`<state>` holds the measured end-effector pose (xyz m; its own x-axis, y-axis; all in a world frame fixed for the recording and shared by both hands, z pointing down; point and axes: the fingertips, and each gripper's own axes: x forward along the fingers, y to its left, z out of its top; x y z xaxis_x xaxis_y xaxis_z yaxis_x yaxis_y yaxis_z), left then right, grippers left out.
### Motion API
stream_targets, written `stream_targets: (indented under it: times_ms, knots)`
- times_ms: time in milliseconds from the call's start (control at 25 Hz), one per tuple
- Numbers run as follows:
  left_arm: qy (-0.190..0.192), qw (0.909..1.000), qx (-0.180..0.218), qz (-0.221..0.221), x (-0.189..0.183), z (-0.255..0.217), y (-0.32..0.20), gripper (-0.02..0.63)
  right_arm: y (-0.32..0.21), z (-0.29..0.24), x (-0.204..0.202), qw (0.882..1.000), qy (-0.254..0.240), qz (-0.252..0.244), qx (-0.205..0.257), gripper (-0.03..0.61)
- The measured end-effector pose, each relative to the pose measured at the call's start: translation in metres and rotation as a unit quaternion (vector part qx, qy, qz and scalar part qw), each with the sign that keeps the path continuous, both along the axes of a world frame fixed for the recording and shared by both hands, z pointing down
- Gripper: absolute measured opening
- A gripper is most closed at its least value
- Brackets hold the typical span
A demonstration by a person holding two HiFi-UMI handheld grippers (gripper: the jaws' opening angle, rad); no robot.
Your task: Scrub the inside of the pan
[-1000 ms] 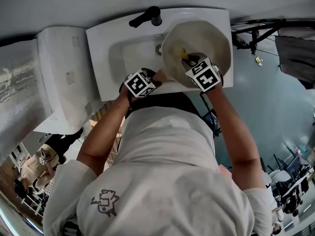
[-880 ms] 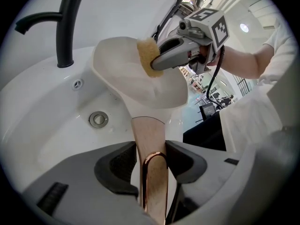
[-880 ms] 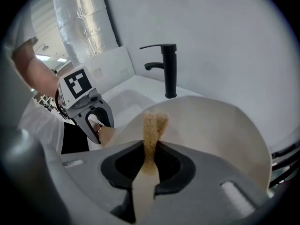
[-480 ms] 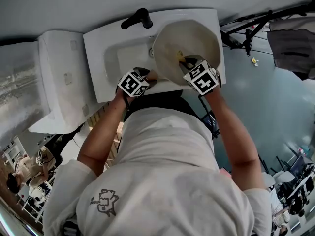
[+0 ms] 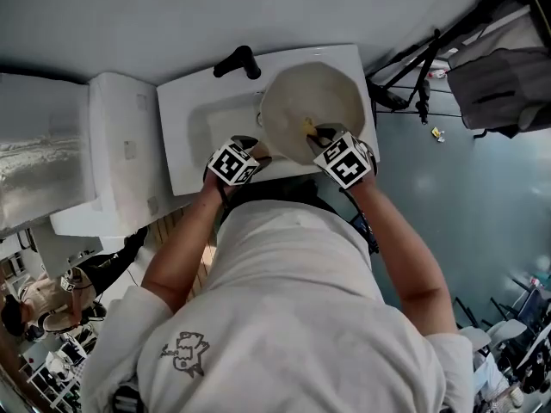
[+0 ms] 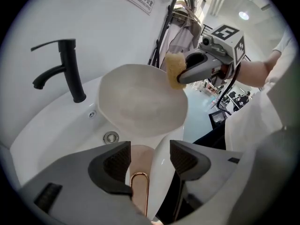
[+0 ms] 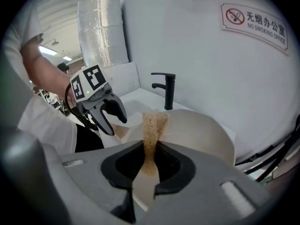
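Note:
A cream pan is tilted over the white sink, its inside facing the person. Its handle lies between the jaws of my left gripper, which are opening; the pads stand off the handle. From the right gripper view the left gripper sits at the pan's near-left rim. My right gripper is shut on a yellow-brown sponge. The sponge rests against the pan's inner wall near the rim, below the right gripper.
A black faucet stands at the back of the sink, just left of the pan. A white cistern adjoins the sink on the left. A black stand and a grey bag are at the right, above blue floor.
The head view has swung, so the sink and pan sit lower and more central in the picture. Both grippers stay at the pan, the sponge still inside it.

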<state>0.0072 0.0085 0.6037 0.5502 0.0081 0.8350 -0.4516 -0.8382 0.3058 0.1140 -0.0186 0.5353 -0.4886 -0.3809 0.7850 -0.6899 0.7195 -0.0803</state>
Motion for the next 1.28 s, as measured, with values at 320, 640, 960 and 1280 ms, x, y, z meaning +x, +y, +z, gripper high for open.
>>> stream_targets:
  times_ms: [320,640,960,1280]
  knots:
    - [0.023,0.9988,0.031,-0.029,0.016,-0.036,0.008,0.247,0.016,-0.018,-0.004,0.999,-0.009,-0.027,0.016,0.06]
    - [0.075,0.9933,0.071,-0.052,0.02,-0.092,0.017,0.136,0.028,-0.039,0.008,0.998,-0.018,-0.018,0.049,0.061]
    - [0.167,0.9711,0.144,-0.091,0.003,-0.161,0.017,0.002,0.041,-0.084,0.009,0.992,-0.087,0.041,0.085,0.061]
    - [0.221,0.9623,0.152,-0.049,-0.03,-0.223,0.052,0.002,0.071,-0.125,-0.022,0.982,-0.135,0.076,0.111,0.061]
